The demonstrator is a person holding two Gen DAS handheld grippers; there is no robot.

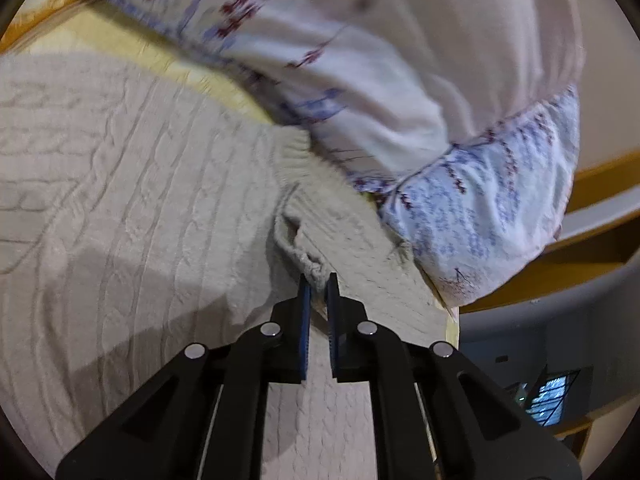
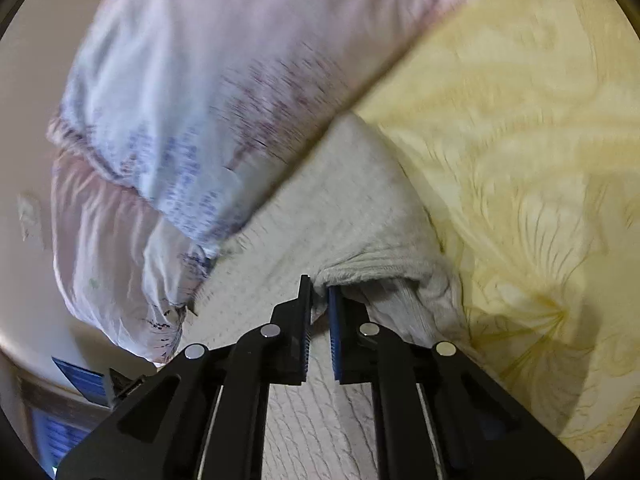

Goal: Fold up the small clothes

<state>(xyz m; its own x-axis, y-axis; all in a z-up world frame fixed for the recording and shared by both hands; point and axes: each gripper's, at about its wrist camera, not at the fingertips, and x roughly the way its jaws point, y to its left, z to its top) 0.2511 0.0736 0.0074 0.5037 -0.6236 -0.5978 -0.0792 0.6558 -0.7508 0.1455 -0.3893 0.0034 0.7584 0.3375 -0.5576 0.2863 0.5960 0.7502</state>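
1. Cream cable-knit sweater lies spread flat on the pale yellow patterned bedspread. Its far side runs up against a bulky white quilt with blue and red print.
2. My left gripper is clamped on a bunched ribbed edge of the knit, right at the fingertips. Fabric is pinched between the blue pads.
3. My right gripper is likewise closed on a raised, folded edge of the same sweater, near where the knit meets the bedspread.
4. Key relation: the garment is directly ahead of and beneath both grippers. Both have hold already, so neither is nearer.
5. Long axis: in the left wrist view the cable ribs run from the pinch away to the left and towards me. I judge the body stretches that way.
6. Which end is collar and which is hem I cannot tell.
7. Judgement: the next lift should carry both pinched edges together across the body, clear of the quilt.
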